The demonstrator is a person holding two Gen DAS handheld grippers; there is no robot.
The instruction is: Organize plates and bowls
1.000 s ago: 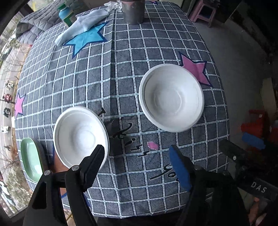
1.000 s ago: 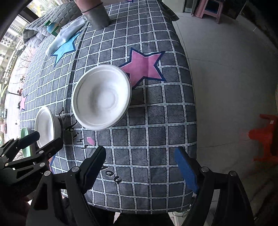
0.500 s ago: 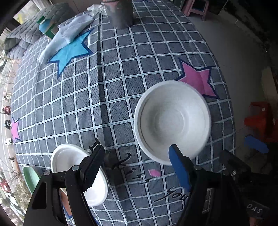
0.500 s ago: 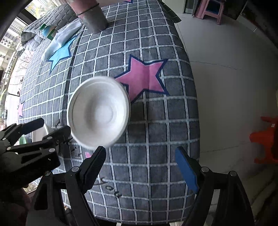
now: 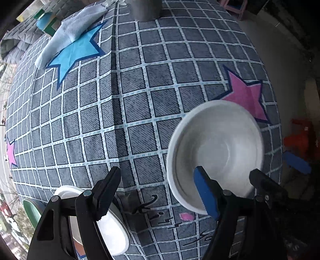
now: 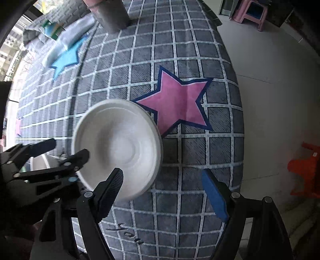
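Observation:
A white bowl (image 5: 218, 152) sits on the checked tablecloth beside a pink star; it also shows in the right wrist view (image 6: 120, 148). My left gripper (image 5: 158, 192) is open, its blue finger over the bowl's near rim and its black finger left of the bowl. In the right wrist view the left gripper (image 6: 60, 150) reaches the bowl's left rim. My right gripper (image 6: 162, 190) is open and empty, its black finger over the bowl's near edge. A second white bowl (image 5: 114, 230) lies at the near left edge, partly hidden, next to a green plate (image 5: 32, 210).
A grey metal cup (image 5: 144, 10) stands at the far edge, with a light blue cloth (image 5: 70, 38) and a blue-capped bottle (image 5: 46, 22) at the far left. The table's right edge drops to the floor, with a pink stool (image 6: 252, 14) and a red stool (image 6: 304, 172).
Both grippers moved forward and closer to the white bowl by the pink star. The left gripper shifted right, so its blue finger now overlaps the bowl's rim. Both stay open.

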